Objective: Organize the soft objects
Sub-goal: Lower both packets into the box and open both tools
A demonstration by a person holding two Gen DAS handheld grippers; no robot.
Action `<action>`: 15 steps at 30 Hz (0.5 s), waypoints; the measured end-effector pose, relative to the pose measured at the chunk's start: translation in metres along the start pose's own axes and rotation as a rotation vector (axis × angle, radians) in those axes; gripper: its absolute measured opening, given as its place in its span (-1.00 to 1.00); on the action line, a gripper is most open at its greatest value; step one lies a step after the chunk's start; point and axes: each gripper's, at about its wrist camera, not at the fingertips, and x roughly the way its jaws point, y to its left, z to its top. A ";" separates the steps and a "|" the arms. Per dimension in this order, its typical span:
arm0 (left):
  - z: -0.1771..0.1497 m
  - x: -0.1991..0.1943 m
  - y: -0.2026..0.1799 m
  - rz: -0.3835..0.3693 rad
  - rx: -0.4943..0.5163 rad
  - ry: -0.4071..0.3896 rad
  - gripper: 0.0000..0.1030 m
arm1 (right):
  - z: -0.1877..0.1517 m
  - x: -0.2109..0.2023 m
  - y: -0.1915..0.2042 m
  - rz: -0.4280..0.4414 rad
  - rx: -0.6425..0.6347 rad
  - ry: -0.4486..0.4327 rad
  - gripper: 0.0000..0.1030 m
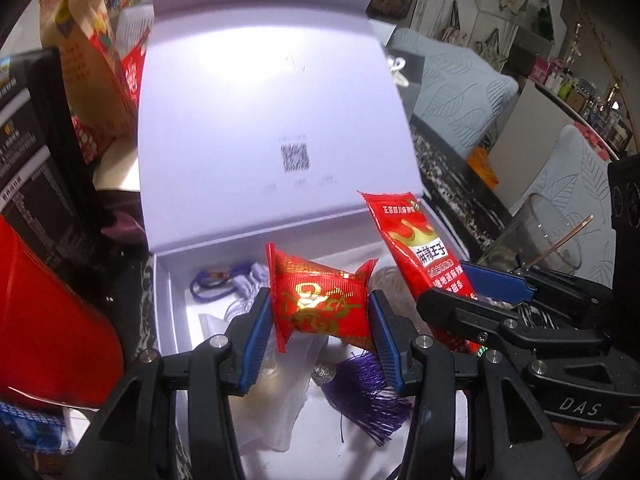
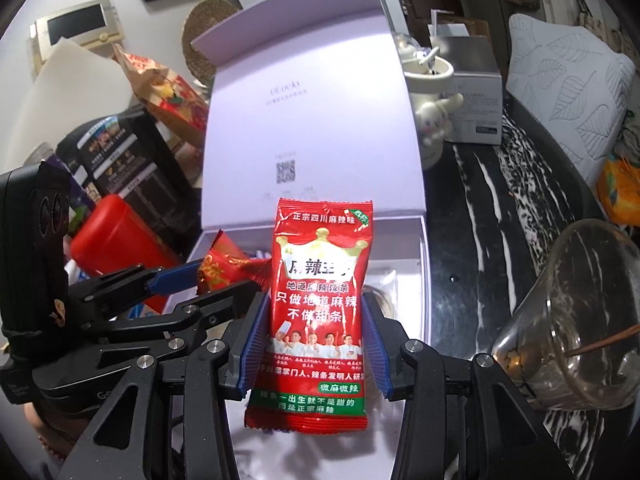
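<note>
Red foil fills both views: the left gripper is clamped on a short crinkled red-and-gold foil sweet packet, and the right gripper is clamped across the middle of a tall red plastic spicy-snack sachet. Both packets hang above the near part of the open pale lilac cardboard gift box, whose lid stands upright at the far side. Inside the box lie a purple tassel, some white tissue paper and a purple cord.

The two grippers sit very close, the right one just beside the left packet's right edge, so releasing or lowering together could knock one packet with the other gripper's fingers. The tall sachet is held only at its waist, and its upper half leans toward the box's right wall; let go there, it may catch the rim and tip out onto the black marbled table. A clear plastic cup tilts near right, and a wide swing of the right gripper could topple it.
</note>
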 end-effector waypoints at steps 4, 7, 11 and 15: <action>-0.001 0.012 0.003 0.008 -0.008 0.040 -0.08 | -0.002 0.008 0.000 -0.025 -0.003 0.018 -0.13; -0.001 0.020 0.004 0.015 -0.006 0.057 -0.08 | -0.004 0.013 -0.001 -0.042 -0.005 0.029 -0.13; -0.001 0.028 0.006 0.030 -0.008 0.077 -0.08 | -0.006 0.022 -0.002 -0.063 -0.010 0.057 -0.13; -0.001 0.029 0.009 0.034 -0.014 0.086 -0.06 | -0.008 0.028 -0.004 -0.067 -0.004 0.078 -0.11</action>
